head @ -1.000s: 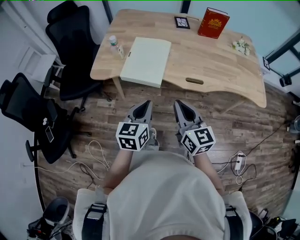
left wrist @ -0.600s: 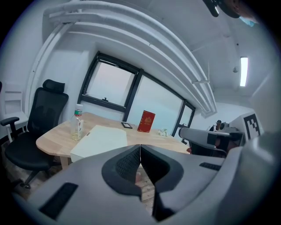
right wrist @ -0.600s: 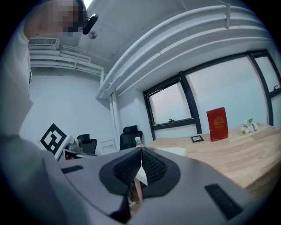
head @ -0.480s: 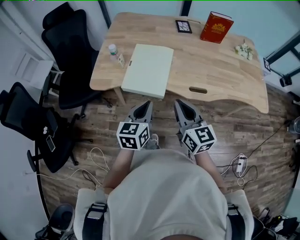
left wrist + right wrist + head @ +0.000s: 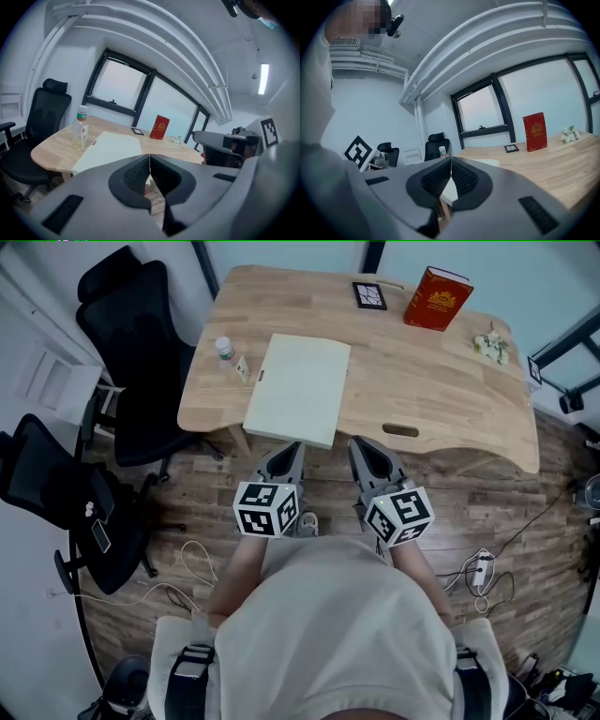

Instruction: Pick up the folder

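Head view looks steeply down, desk (image 5: 441, 381) at 12 o'clock; both gripper views face it low and near, sharing the folder (image 5: 298, 390).

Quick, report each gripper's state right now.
Left gripper: shut, holding nothing.
Right gripper: shut, holding nothing.

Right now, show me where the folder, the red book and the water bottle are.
folder (image 5: 298, 388), head view, middle of its cover
red book (image 5: 437, 299), head view, front cover
water bottle (image 5: 227, 352), head view, its body
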`<control>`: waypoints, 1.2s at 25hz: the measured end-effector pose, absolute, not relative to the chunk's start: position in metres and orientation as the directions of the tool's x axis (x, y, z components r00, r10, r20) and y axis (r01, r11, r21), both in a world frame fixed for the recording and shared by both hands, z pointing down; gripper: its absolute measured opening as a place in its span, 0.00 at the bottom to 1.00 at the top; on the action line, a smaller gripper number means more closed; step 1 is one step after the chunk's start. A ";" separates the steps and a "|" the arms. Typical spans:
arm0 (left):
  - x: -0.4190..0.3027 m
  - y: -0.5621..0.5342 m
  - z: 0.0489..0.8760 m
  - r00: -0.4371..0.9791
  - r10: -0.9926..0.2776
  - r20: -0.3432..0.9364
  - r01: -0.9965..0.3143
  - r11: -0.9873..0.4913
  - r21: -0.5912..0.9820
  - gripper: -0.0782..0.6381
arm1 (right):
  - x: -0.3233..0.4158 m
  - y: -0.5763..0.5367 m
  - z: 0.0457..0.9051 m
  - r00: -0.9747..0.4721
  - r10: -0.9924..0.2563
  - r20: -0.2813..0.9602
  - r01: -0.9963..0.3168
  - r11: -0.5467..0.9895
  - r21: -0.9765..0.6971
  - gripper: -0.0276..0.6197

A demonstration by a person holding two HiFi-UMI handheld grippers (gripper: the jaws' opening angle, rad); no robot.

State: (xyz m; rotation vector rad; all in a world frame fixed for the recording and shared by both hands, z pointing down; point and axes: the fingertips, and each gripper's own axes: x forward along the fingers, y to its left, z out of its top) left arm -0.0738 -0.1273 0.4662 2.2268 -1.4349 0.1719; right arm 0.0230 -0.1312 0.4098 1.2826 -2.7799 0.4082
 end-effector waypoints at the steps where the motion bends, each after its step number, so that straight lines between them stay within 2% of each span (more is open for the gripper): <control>1: -0.074 -0.129 0.468 0.444 -0.821 0.358 -0.883 -0.334 0.329 0.14 | 0.022 -0.133 0.411 -0.653 -0.741 0.158 -0.755 0.619 -0.218 0.07; 16: -0.080 -0.152 0.507 0.484 -0.771 0.414 -0.859 -0.329 0.393 0.14 | 0.014 -0.165 0.423 -0.623 -0.763 0.170 -0.777 0.581 -0.241 0.07; 30: -0.088 -0.162 0.558 0.525 -0.724 0.447 -0.780 -0.199 0.593 0.14 | 0.018 -0.173 0.434 -0.607 -0.767 0.207 -0.792 0.560 -0.245 0.07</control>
